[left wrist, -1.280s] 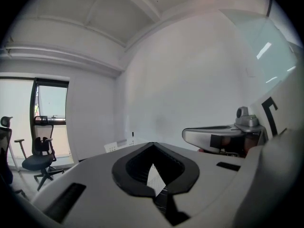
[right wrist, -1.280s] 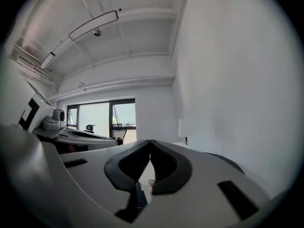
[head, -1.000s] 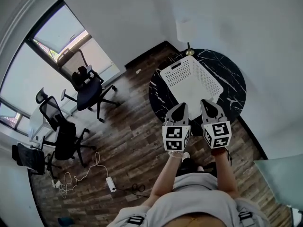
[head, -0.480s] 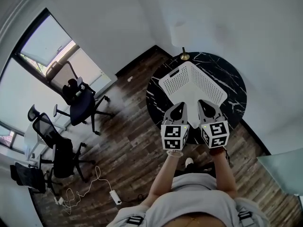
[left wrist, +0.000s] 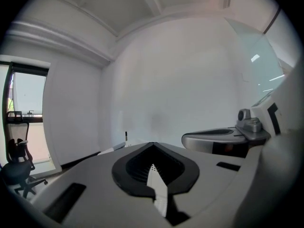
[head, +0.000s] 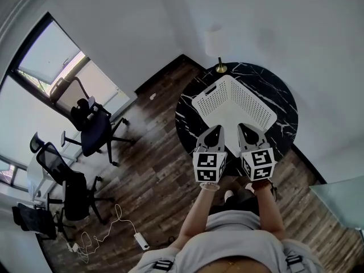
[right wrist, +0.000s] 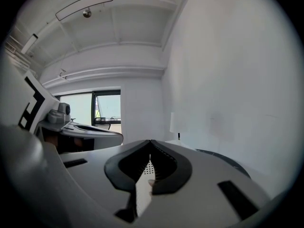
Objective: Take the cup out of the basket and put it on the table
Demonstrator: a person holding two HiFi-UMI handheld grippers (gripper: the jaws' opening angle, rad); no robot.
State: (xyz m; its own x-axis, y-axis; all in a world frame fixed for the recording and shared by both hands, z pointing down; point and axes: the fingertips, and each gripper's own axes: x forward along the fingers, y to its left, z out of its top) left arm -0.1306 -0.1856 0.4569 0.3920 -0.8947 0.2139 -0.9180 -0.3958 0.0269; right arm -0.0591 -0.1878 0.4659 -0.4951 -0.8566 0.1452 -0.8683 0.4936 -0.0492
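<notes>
Basket [head: 250,98] on round black table [head: 267,78]; contents indiscernible.

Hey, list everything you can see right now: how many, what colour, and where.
table: one, round, black marble, in front of the person
basket: one, white, perforated, on the table
cup: none made out in any view
floor lamp: one, white shade, brass base, at the table's far edge
office chairs: three, dark, left, near the window
window: one, dark frame, left wall
power strip: one, white, with cable, on the wood floor
left gripper: grey, shut, empty, over the table's near edge
right gripper: grey, shut, empty, beside the left one
</notes>
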